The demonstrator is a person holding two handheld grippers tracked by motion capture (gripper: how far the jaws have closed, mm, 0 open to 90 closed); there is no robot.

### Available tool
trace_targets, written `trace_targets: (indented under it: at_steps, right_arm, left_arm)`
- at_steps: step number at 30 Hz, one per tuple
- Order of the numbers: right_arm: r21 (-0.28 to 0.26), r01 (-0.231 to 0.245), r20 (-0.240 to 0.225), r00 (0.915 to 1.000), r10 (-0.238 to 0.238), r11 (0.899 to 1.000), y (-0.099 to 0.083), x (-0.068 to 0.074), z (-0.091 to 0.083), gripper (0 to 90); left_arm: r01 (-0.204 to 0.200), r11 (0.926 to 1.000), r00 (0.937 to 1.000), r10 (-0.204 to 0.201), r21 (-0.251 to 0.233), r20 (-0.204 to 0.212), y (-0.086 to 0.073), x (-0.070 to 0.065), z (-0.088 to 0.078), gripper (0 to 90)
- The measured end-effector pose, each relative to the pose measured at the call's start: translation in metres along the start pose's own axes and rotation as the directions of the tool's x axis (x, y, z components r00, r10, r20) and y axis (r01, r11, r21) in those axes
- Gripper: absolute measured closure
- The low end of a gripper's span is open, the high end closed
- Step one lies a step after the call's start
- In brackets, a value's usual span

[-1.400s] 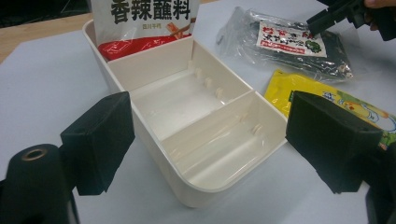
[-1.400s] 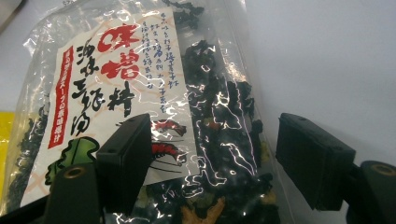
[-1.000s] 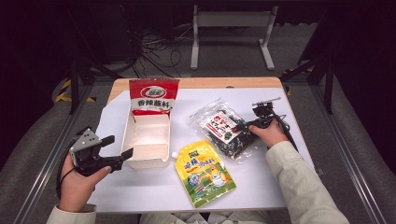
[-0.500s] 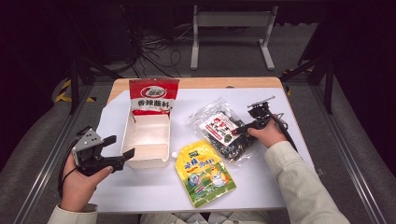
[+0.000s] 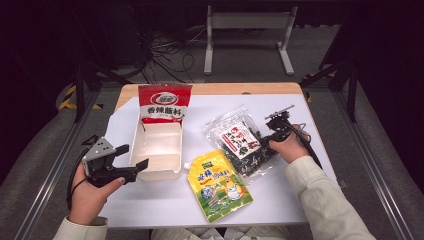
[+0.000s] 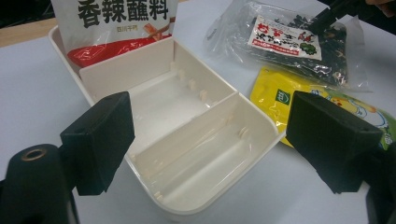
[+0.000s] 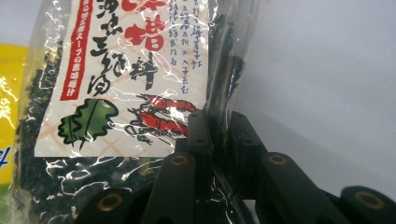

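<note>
- The table [image 5: 300,107], under a pale sheet, bears everything; a bare wooden strip runs along its far edge.
- The white divided tray [image 5: 159,150] sits left of centre with partitions and open compartments. A red seasoning packet [image 5: 164,103] leans on its far end, its lower edge tucked inside the far compartment.
- The clear seaweed bag [image 5: 239,141], dark flakes behind a white label with red print, lies right of the tray, its left end well apart from the tray wall. Its near edge lies over the top of the yellow pouch.
- The yellow pouch [image 5: 219,184] lies flat near the table's near edge, just right of the tray's near corner; it sits between that corner and the seaweed bag.
- The right gripper [image 5: 264,141] is at the seaweed bag's right edge. Its jaws have just been closing and now pinch the plastic edge of the bag between the pads [image 7: 198,140].
- The left gripper [image 5: 131,159] hangs at the tray's near left corner, jaws spread wide, nothing between them.
</note>
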State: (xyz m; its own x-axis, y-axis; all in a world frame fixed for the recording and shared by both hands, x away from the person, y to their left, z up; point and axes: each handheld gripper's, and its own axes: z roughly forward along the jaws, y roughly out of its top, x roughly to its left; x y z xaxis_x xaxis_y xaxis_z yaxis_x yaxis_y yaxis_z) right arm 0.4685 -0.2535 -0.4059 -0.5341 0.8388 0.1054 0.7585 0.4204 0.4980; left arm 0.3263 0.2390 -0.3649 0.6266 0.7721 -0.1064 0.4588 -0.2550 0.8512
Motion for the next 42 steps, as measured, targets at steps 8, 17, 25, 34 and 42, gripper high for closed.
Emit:
trace_targets:
  at_steps: [8,17,25,34,42]
  right_arm:
    - [-0.116,-0.008,0.005,1.0,0.008,0.993,-0.012,0.003,-0.026,83.4]
    - [-0.213,0.04,0.016,0.9992,-0.037,0.976,-0.018,0.018,-0.061,84.4]
    - [-0.304,0.068,0.02,0.9977,-0.065,0.95,-0.025,0.03,-0.092,84.5]
    - [-0.367,0.087,0.015,0.996,-0.088,0.926,-0.035,0.044,-0.118,84.5]
    - [-0.42,0.127,0.006,0.9906,-0.137,0.899,-0.042,0.063,-0.133,84.5]
  left_arm:
    - [-0.01,1.0,0.9994,0.01,0.0,0.034,0.004,-0.006,0.008,15.9]
    - [-0.04,0.9992,0.9964,0.04,-0.006,0.075,0.01,-0.017,0.019,14.4]
    - [-0.066,0.9976,0.9899,0.063,0.019,0.127,0.011,-0.034,0.037,13.9]
    - [-0.075,0.9972,0.9852,0.075,-0.009,0.154,0.013,-0.055,0.054,15.1]
    - [-0.05,0.9988,0.9711,0.049,-0.001,0.234,0.016,-0.071,0.072,17.7]
